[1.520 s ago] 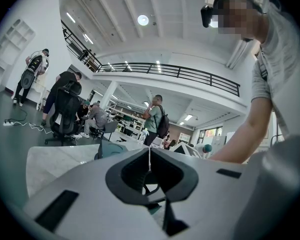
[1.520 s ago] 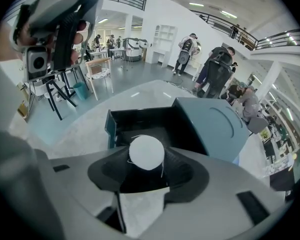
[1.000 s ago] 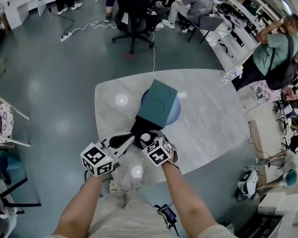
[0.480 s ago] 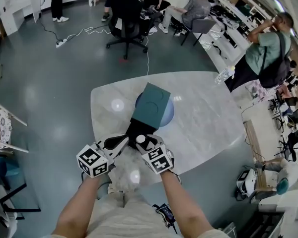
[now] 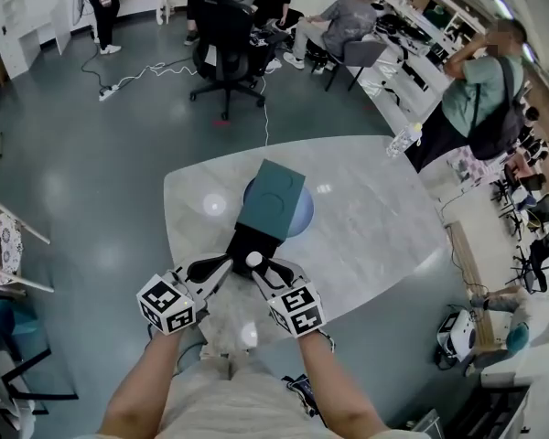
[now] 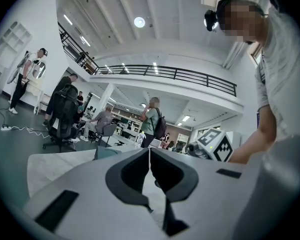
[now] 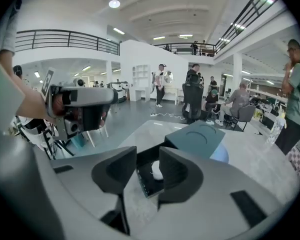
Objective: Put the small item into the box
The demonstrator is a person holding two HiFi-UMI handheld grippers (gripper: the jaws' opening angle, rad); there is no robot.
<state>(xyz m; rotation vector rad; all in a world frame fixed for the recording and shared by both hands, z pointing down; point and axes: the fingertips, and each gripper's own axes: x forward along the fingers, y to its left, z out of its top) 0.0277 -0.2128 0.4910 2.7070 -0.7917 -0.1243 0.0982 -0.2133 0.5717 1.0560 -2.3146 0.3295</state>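
Observation:
A black open box (image 5: 252, 242) lies on the white marble table (image 5: 375, 222), and its teal lid (image 5: 273, 197) leans up behind it over a round blue thing (image 5: 301, 214). The small white item (image 5: 253, 259) rests inside the box, seen in the right gripper view as a white lump (image 7: 155, 170) past the jaws. My right gripper (image 5: 260, 270) (image 7: 147, 156) hovers above the box's near end. It is open, its jaws have just been closing, and nothing is between them. My left gripper (image 5: 227, 262) (image 6: 149, 151) sits beside it to the left, held level and shut on nothing.
The table's near edge (image 5: 256, 332) is right in front of me. Beyond the far edge stand a black office chair (image 5: 224, 35) and several people at desks. One person with a backpack (image 5: 471, 99) stands at the right. A wooden chair (image 5: 9, 245) is on the left.
My right gripper has lifted and drawn back a little from the box, with its marker cube nearer me. The white item has stayed in the box. The left gripper has hardly moved.

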